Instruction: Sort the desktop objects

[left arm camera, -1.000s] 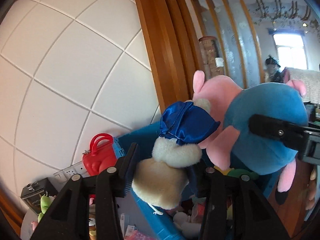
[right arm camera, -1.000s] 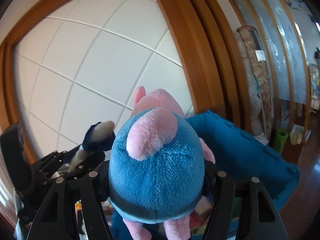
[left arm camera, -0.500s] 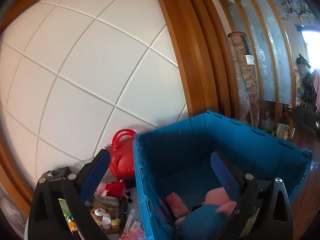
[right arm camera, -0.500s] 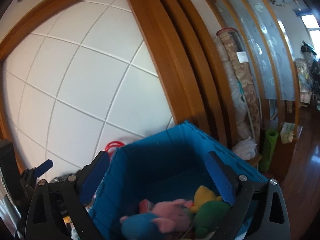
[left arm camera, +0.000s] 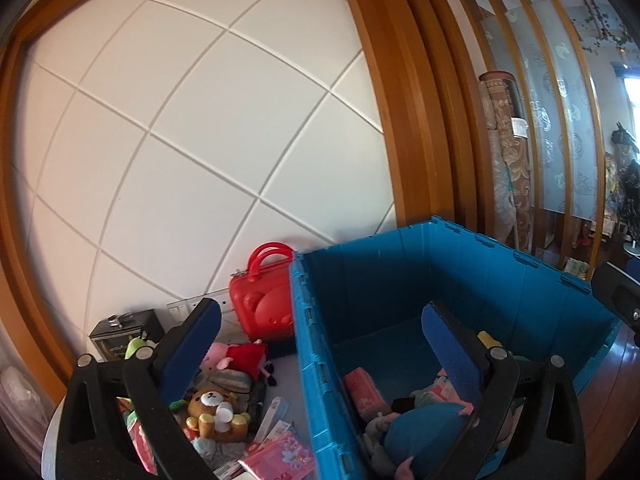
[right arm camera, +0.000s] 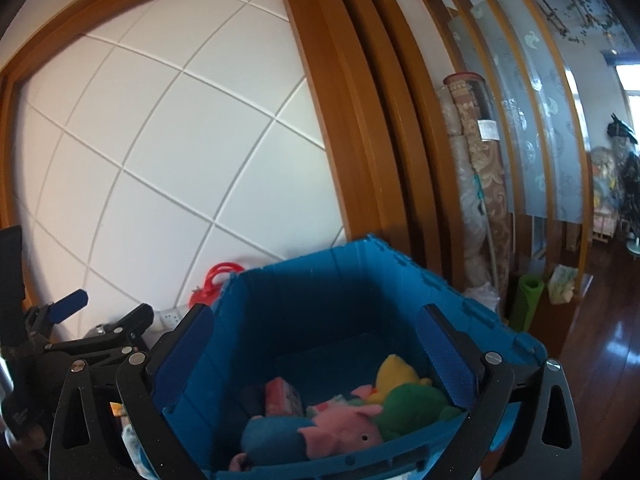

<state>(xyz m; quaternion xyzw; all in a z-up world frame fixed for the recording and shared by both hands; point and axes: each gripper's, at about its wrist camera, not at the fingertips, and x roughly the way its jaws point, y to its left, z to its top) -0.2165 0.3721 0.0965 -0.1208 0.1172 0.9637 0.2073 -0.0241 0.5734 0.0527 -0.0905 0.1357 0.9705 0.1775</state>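
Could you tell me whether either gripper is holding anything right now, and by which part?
Nothing is held. The left gripper and right gripper stand open and empty, their jaws having just opened; the pig plush lies in the blue crate.

Left gripper (left arm camera: 320, 344): matte black plastic frame, two broad arms with triangular cut-outs near the base, finely speckled surface. Round silver screw heads at the arm joints. Each finger carries a flat rectangular pad (left arm camera: 192, 350) in deep blue with a grainy texture. Right gripper (right arm camera: 316, 350): same build, black arms with triangular openings, silver screws, blue textured pads (right arm camera: 444, 364). Seen from the right wrist view, the left unit shows black linkage bars, small silver bolts and one blue pad edge-on.
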